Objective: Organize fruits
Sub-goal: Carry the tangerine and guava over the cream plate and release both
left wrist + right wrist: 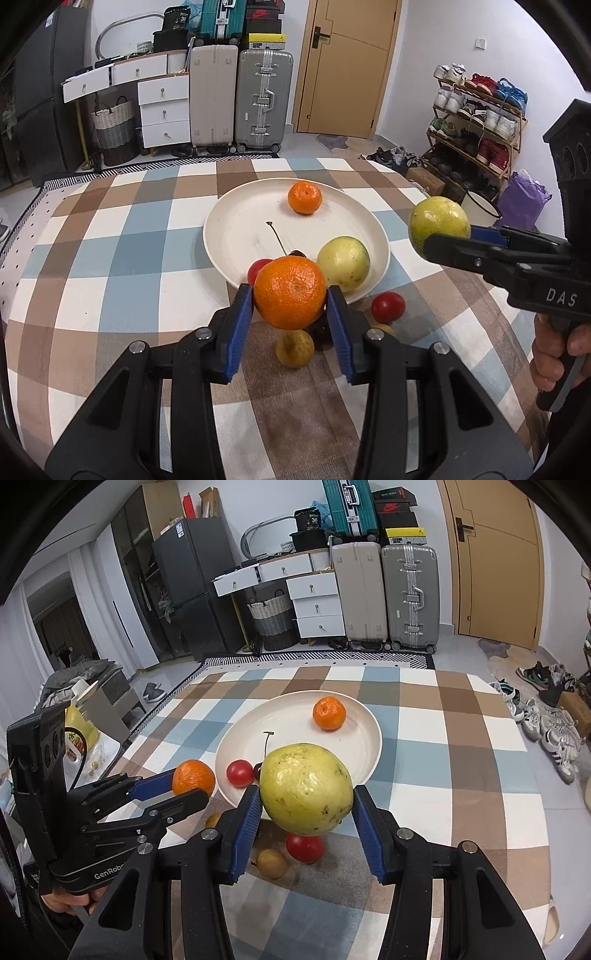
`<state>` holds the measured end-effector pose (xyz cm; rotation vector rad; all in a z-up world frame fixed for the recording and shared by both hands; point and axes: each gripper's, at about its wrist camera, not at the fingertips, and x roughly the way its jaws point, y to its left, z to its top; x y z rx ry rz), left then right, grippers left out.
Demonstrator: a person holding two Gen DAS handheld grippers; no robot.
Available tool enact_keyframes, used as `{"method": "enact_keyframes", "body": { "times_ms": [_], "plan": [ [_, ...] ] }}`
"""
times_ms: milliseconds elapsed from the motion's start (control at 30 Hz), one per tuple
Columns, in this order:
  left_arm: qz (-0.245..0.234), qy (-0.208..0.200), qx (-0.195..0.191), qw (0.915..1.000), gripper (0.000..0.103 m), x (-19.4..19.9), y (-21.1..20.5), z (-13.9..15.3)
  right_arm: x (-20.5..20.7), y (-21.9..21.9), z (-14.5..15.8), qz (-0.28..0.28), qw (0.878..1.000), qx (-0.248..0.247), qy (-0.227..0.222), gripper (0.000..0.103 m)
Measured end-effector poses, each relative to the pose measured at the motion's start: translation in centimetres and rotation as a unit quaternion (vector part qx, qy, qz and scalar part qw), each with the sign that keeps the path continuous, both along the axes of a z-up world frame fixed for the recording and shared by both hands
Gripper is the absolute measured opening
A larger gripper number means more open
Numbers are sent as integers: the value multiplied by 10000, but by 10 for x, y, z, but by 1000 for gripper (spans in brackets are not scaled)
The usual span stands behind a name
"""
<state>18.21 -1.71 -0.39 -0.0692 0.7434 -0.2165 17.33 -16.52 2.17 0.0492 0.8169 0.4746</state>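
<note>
My left gripper [290,306] is shut on a tangerine [290,291], held above the near rim of a white plate [236,229]. My right gripper [306,812] is shut on a yellow-green guava [306,788], held in the air to the right of the plate; it also shows in the left wrist view [439,221]. On the plate lie a second tangerine [304,197], a second guava [343,263], a red cherry tomato [257,267] and a dark cherry with a long stem [277,238]. On the cloth in front of the plate lie a red tomato [388,306] and a small yellow-brown fruit [294,348].
The table has a checked cloth [110,258] of blue, brown and white. Behind it stand suitcases [264,99], white drawers [164,110] and a door [351,62]. A shoe rack [476,122] stands at the right. A fridge [184,587] stands at the back left.
</note>
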Motion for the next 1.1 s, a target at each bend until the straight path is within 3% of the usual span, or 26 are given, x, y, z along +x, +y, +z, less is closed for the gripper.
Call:
{"method": "enact_keyframes", "body": {
  "times_ms": [367, 700, 1100],
  "plan": [
    [-35, 118, 125, 9998, 38, 24, -2, -15, 7, 21, -21, 128, 9996, -73, 255, 51],
    [52, 196, 7, 9998, 38, 32, 7, -21, 19, 37, -39, 189, 9982, 80, 561, 51],
    [8, 148, 18, 9999, 38, 43, 4, -21, 48, 30, -49, -270, 9977, 162, 608, 51]
  ]
}}
